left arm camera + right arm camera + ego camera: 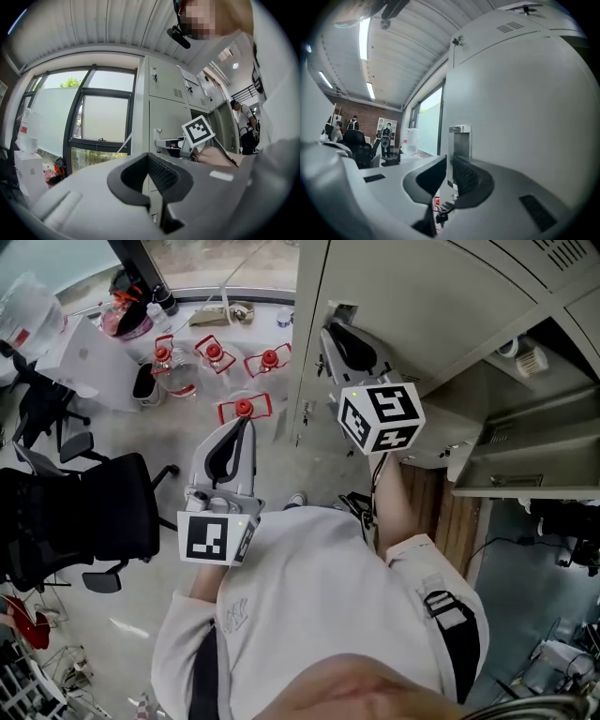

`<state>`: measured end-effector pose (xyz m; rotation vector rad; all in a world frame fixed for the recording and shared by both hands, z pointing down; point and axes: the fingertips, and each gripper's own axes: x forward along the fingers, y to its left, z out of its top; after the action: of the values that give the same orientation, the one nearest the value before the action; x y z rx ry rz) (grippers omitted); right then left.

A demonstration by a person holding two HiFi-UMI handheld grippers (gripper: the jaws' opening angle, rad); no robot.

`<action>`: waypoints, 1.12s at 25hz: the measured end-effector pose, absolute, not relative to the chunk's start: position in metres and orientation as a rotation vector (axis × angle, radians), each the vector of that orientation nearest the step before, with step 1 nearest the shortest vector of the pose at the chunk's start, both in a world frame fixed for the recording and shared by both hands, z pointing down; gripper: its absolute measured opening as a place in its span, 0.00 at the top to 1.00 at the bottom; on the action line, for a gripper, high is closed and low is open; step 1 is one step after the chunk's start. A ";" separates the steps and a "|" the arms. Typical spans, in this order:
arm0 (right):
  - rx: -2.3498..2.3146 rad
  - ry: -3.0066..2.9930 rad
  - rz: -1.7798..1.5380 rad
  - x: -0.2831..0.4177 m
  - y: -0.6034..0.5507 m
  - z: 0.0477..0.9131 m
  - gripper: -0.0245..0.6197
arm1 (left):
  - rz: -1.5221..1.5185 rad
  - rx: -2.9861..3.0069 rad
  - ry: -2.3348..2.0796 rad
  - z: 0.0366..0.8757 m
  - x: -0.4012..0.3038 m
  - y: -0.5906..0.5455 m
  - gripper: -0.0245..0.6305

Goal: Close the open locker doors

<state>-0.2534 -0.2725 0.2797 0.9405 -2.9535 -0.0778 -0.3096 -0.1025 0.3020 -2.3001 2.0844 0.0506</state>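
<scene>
Grey lockers [422, 296] fill the upper right of the head view. My right gripper [339, 334] is shut and empty, its tips against a tall grey door [520, 117] just below that door's metal latch [458, 140], which also shows in the head view as the latch [342, 307]. To the right, further locker doors [525, 460] hang open, with a shelf [530, 357] showing inside. My left gripper [232, 442] is shut on nothing and hangs over the floor, apart from the lockers. The left gripper view shows the right gripper [164, 144] at the locker front [164, 108].
Several water jugs with red caps [214, 357] stand on the floor left of the lockers. A black office chair [84, 512] is at the left, white boxes [89, 357] behind it. Windows [98, 117] adjoin the lockers. People stand far off [386, 133].
</scene>
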 end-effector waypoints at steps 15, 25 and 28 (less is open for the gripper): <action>1.026 -2.932 -0.066 -0.254 -0.287 0.278 0.90 | 0.056 -2.269 2.100 0.297 -0.311 -0.097 0.96; 1.018 -3.042 -0.017 -0.204 -0.245 0.254 0.90 | 0.050 -2.321 2.027 0.293 -0.282 -0.105 0.96; 1.047 -3.063 -0.010 -0.171 -0.227 0.246 0.90 | 0.052 -2.381 1.958 0.292 -0.256 -0.113 0.96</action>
<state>-0.1712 -0.2269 0.2461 1.0472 -3.0629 -0.0099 -0.2563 -0.1133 0.2919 -2.3808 1.9578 0.0523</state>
